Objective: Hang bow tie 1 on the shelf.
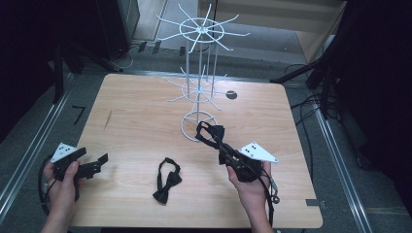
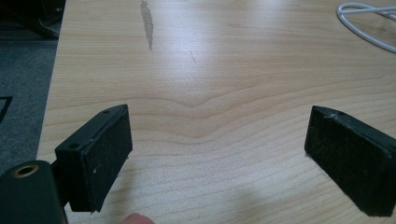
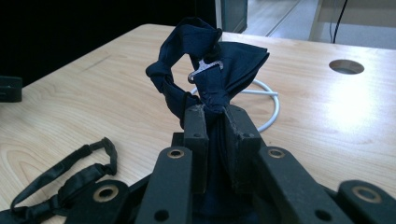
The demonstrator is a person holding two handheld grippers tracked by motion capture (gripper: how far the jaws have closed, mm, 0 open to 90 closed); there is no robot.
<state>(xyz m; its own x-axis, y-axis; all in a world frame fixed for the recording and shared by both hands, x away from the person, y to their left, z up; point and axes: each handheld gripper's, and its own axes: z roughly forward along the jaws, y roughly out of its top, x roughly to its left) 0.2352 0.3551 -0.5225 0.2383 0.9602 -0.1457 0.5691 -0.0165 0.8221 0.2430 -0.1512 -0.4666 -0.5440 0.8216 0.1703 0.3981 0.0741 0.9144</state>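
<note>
- Nearest the lens in the right gripper view: right gripper (image 3: 214,114) fingers (image 3: 195,140) clamped tight on a dark navy bow tie (image 3: 210,60), pinched low at the knot; loop and silver metal hook (image 3: 205,67) standing up above the grip.
- From the high view: same navy bow tie (image 1: 210,133) held off the surface, just at the ring base (image 1: 199,125) of the white wire rack (image 1: 200,73).
- Left gripper (image 1: 97,165) fingers (image 2: 100,156) spread wide, nothing between them, idle over bare wood near the left edge of the surface (image 2: 210,93).
- Second bow tie (image 1: 167,182), black, flat on the surface between the two grippers, untouched.
- Judged step: carrying the navy tie to the rack for hanging; hanging not yet done, black tie to follow.
- Next move likely calls for: raising the tie to the level of a wire arm (image 1: 182,94), turning the strap loop open toward the arm tip, then sliding it on before letting go.
- Risk, as a guess: loop droops shut, or hook snags on the wire.
- Hard to tell: whether the strap loop is fastened at the hook; lower part of the tie hidden inside the fingers; rack arms thin and faint against the floor.
</note>
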